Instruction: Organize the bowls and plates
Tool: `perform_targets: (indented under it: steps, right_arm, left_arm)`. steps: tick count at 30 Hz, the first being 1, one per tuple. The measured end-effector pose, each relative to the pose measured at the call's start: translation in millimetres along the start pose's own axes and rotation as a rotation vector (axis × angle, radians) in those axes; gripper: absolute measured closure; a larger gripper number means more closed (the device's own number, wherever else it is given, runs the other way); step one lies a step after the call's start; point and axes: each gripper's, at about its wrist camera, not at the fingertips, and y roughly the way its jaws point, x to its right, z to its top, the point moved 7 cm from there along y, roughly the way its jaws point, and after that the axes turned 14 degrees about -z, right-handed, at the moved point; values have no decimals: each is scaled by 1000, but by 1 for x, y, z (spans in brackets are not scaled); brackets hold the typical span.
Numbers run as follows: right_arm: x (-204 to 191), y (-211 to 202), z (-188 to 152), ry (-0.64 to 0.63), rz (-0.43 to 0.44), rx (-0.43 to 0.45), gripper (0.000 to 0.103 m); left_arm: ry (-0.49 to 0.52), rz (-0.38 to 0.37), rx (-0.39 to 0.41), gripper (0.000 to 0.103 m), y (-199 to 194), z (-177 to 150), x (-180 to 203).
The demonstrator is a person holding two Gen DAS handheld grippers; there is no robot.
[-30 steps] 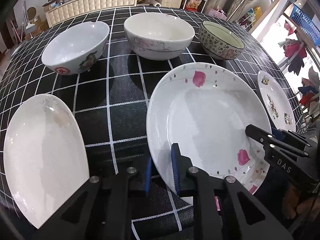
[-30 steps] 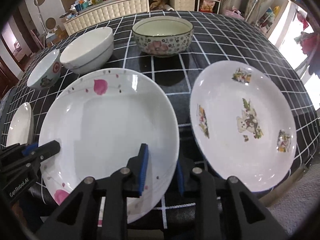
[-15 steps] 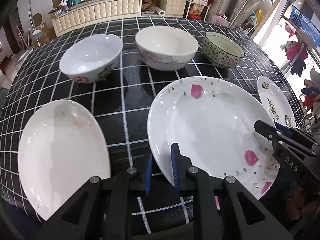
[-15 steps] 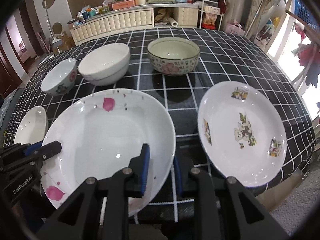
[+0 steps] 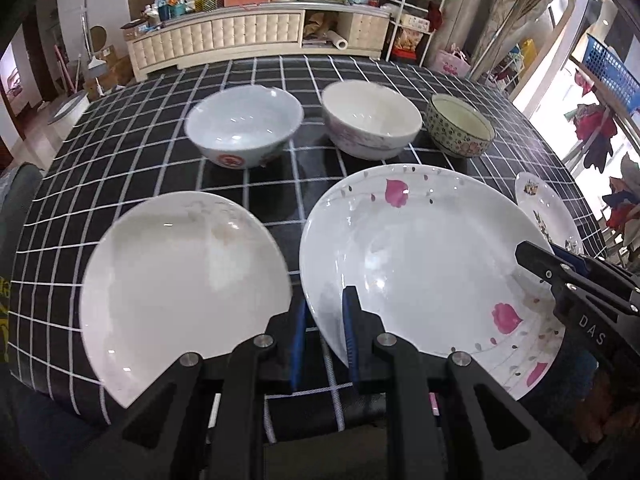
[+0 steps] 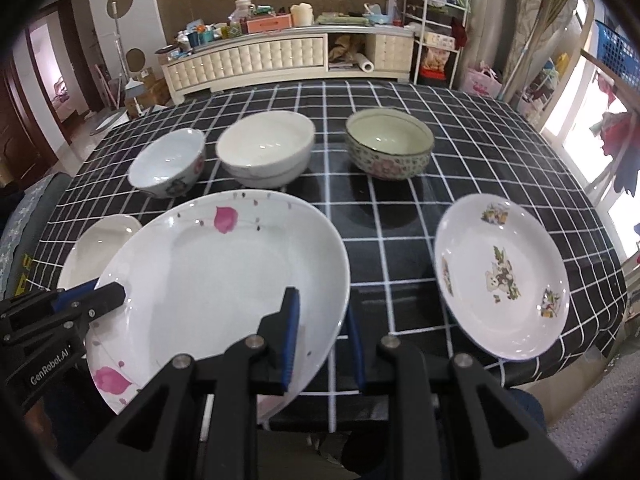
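A large white plate with pink petals hangs just above the black checked table, held from both sides. My left gripper is shut on its left rim, and my right gripper is shut on its right rim. Each gripper also shows in the other's view, the right gripper and the left gripper. A plain white plate lies to the left. A plate with cartoon pictures lies to the right.
Three bowls stand in a row behind the plates: a pale blue bowl, a white bowl and a flower-patterned bowl. The table's near edge is close below the grippers. A cluttered sideboard stands beyond the table.
Both grippers have risen and drawn back toward the near edge with the petal plate between them. The bowls and the other two plates have stayed where they were.
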Motion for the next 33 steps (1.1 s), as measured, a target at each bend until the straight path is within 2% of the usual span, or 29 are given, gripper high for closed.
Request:
perform_targets:
  steps: [5,11,12,14,15,16,17,18,20,21,23,26,33]
  right_arm:
    - [-28,-9,3,-28,30,19,76]
    - [-67,-17,2,-61,97,20,77]
    - [-73,-20,3,-73,110,36,85]
    - [-97,-33,3,-119,183,55,87]
    - [-107,-37,4,-132,162,66,91]
    - [-115,-39,5,-153,113,78,92]
    - [-126,-36,5,-192,93,72,93]
    - [-135,-32,4,-189,121,43,97]
    - [-142,-30,3,-195,152,30,97]
    - [-146,-31,3,-209,140,48,97]
    - [-154,-32,2,-222,178,39,97]
    - [-164,-30,0,-228,213,25,97]
    - [-182,-18,-8,-238,237,-35,97]
  left_arm:
    - [-20,16,32,87,-24,-2,-18]
    - [-42,72,53,88,-50,-13,-49]
    - [-55,80,53,87,-55,-16,-57]
    - [-65,94,61,88,-63,-21,-66]
    - [-57,63,78,103,-69,-22,-66]
    - [-48,-9,88,103,-73,-22,-59]
    - [-29,-46,96,103,-78,-21,-50]
    - [-11,-31,103,103,-81,-20,-46]
    - [16,-4,96,103,-78,-18,-41]
    - [-9,-10,86,103,-74,-20,-47]
    - [-62,-32,81,103,-71,-23,-64]
    - [-120,-4,77,103,-73,-28,-94]
    - [-184,-10,65,103,-69,-36,-121]
